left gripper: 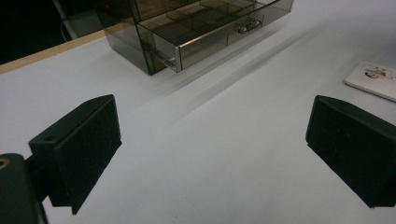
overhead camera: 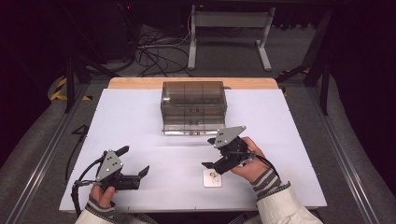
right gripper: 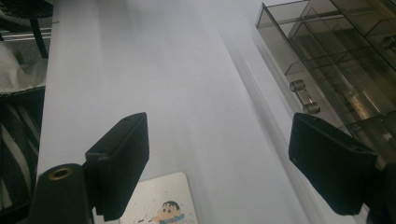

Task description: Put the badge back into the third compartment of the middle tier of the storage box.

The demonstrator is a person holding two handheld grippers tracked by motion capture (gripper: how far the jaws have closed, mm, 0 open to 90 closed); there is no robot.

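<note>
Both sets of fingers we log spread and empty: right gripper (overhead camera: 212,152) just above the card (overhead camera: 212,178), not yet gripped, left gripper (overhead camera: 135,160) idle.

Drawer box (overhead camera: 194,108) at table's (overhead camera: 140,116) far middle, card (overhead camera: 212,178) near front edge, right hand-held gripper (overhead camera: 211,151) just above card

Showed a white table (overhead camera: 140,116) edged in pale wood, a smoky grey clear drawer box (overhead camera: 194,107), a white card (overhead camera: 212,178) printed with a cartoon figure, black fingers (left gripper: 79,149), striped sleeves (overhead camera: 268,181).
</note>
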